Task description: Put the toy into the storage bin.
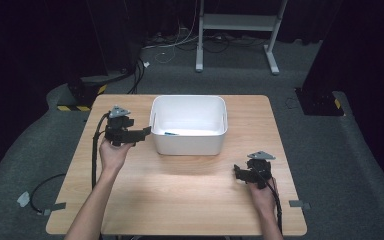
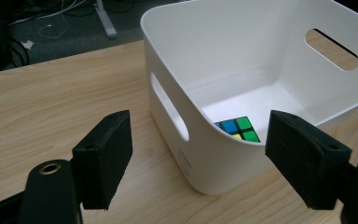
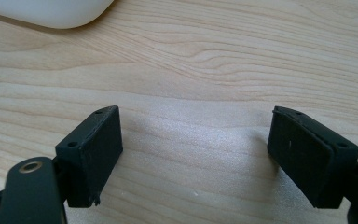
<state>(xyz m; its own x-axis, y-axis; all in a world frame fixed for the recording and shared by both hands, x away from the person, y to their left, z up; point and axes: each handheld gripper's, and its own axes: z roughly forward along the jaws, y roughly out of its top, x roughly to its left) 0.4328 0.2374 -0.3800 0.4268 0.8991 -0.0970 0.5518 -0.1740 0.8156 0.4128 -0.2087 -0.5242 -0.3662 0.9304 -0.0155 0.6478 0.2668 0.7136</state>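
The wooden surface (image 1: 180,190) is standing on grey carpet, with dark curtains hanging around it and the legs of a white frame (image 1: 237,30) rising beyond its far edge. A white bin (image 1: 189,142) with cut-out handles is sitting at the middle of the far half of the surface. The left gripper (image 1: 145,131) is hovering just beside the bin's left wall, held in the person's left hand (image 1: 112,152); its fingers (image 2: 105,156) are gaping wide and gripping nothing. The right gripper (image 1: 236,171) is hanging over bare wood near the right front, well apart from the bin, its fingers (image 3: 93,149) likewise spreading wide around nothing. A small colour cube (image 2: 237,129), showing blue, green and yellow squares, is lying on the bin's floor against the near wall.
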